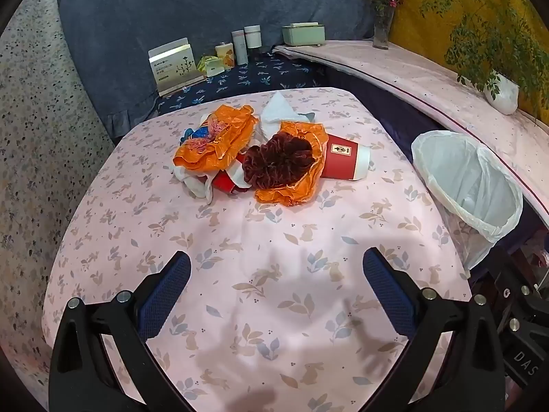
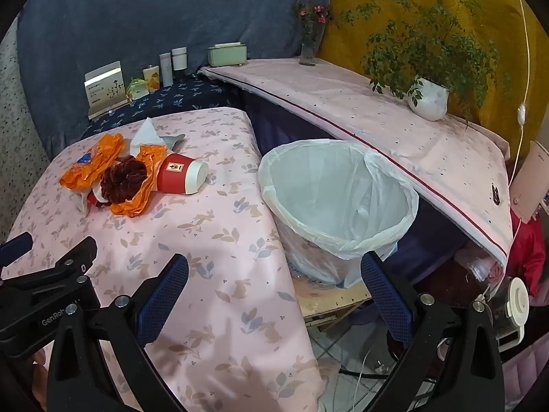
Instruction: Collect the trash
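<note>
Trash pile mid-table w/ bin just off its edge, both grippers wide open & empty; prob light, crinkly, slippery wrappers plus crushable red cup — pinch bunched folds, grip cup gently.

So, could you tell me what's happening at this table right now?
A person holds a two-finger gripper in each hand to collect trash. The left gripper and right gripper are both open and empty, over the near part of the pink tablecloth. Nothing is picked up yet: the orange wrappers, dark red scrunchie, red paper cup and white tissues lie piled on the table. The lined trash bin beside it looks empty.
</note>
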Available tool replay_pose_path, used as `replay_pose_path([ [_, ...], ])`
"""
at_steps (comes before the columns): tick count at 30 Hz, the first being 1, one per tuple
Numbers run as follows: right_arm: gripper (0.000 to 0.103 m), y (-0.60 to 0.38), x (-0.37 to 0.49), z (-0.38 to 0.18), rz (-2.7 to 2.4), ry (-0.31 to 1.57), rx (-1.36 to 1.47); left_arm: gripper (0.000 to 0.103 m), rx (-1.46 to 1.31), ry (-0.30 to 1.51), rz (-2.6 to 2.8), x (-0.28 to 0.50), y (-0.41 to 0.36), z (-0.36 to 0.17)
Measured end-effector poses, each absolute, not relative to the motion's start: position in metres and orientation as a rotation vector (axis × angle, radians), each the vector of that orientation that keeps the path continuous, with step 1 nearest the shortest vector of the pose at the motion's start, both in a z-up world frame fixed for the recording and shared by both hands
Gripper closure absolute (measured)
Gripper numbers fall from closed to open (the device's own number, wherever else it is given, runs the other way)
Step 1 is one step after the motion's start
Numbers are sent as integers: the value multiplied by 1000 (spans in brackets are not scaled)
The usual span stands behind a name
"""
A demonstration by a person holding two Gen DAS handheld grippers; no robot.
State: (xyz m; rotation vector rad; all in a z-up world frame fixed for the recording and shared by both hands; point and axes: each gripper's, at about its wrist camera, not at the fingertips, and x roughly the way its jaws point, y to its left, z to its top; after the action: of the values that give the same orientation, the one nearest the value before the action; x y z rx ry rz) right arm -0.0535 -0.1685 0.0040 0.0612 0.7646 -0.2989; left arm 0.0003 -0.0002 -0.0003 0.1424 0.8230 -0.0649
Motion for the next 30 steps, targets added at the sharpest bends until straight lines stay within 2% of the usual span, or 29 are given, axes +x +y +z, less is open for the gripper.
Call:
replay_pose_path([
  [30, 7, -169, -60, 11, -309, 766, 56, 7, 119, 802, -73, -4, 2, 5],
])
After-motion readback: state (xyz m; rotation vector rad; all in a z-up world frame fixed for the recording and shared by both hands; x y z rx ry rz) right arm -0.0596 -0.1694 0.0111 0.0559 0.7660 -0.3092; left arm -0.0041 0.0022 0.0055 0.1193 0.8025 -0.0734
